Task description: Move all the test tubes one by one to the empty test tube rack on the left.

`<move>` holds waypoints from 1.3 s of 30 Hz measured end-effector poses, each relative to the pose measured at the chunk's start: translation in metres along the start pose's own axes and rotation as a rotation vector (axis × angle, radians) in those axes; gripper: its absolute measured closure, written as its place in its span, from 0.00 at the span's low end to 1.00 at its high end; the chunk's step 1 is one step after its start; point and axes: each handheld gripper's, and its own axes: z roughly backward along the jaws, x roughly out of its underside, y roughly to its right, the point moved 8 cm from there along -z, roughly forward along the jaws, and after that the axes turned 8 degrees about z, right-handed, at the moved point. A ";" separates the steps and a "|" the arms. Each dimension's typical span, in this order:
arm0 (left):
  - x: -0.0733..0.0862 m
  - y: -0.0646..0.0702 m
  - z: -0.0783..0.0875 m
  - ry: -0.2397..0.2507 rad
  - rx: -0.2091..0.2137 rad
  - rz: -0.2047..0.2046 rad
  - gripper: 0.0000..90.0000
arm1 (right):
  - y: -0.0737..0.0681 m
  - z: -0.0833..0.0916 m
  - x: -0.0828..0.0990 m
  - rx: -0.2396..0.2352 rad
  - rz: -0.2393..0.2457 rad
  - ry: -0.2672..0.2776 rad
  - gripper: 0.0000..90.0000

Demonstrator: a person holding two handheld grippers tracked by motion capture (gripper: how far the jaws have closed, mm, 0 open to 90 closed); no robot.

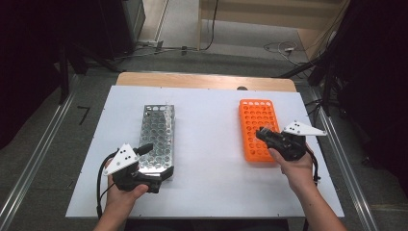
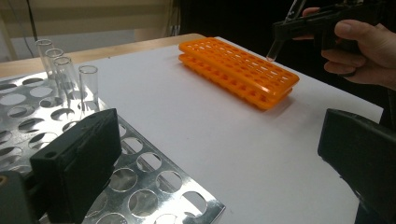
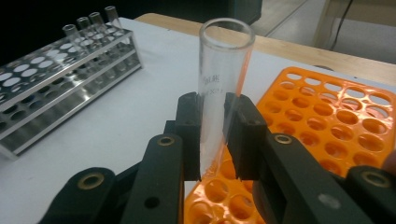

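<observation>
Sitting at the near left of the white worktop [image 1: 207,139], left tool [image 1: 156,166] rests at the near end of the metal rack [image 1: 156,132]. In the left gripper view its jaws stand wide apart, one over the rack's perforated top plate, the other over bare worktop, nothing between them. Left hand [image 1: 122,192] grips the tool body from below.

Metal rack: long axis runs away from the person, left of worktop centre. Four clear empty tubes [image 2: 65,70] stand upright in holes at its far end, bunched together; the other holes in sight are empty.

Middle of the worktop between the racks is bare white sheet.

Orange rack [image 1: 257,127] lies right of centre, parallel to the metal one, well apart from it. Holes in sight are empty.

Right tool [image 1: 262,134] is over the near part of the orange rack, held by the right hand [image 1: 296,166]. Its jaws are clamped on a clear glass tube [image 3: 219,88], pads pressing on both sides partway down the tube, open mouth up. In the left gripper view the tube's rounded bottom [image 2: 271,52] hangs just above the orange rack's top, slightly tilted; can't tell whether it touches a hole.
</observation>
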 end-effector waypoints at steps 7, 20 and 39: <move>0.000 0.007 -0.002 -0.005 0.013 -0.009 0.00 | -0.024 0.003 0.004 -0.046 0.018 0.005 0.82; -0.001 0.025 -0.010 -0.009 0.060 -0.025 0.01 | -0.075 0.000 0.016 -0.153 0.062 -0.017 0.82; -0.001 0.075 -0.038 -0.031 0.175 -0.056 0.30 | -0.135 -0.012 0.017 -0.283 0.149 -0.044 0.82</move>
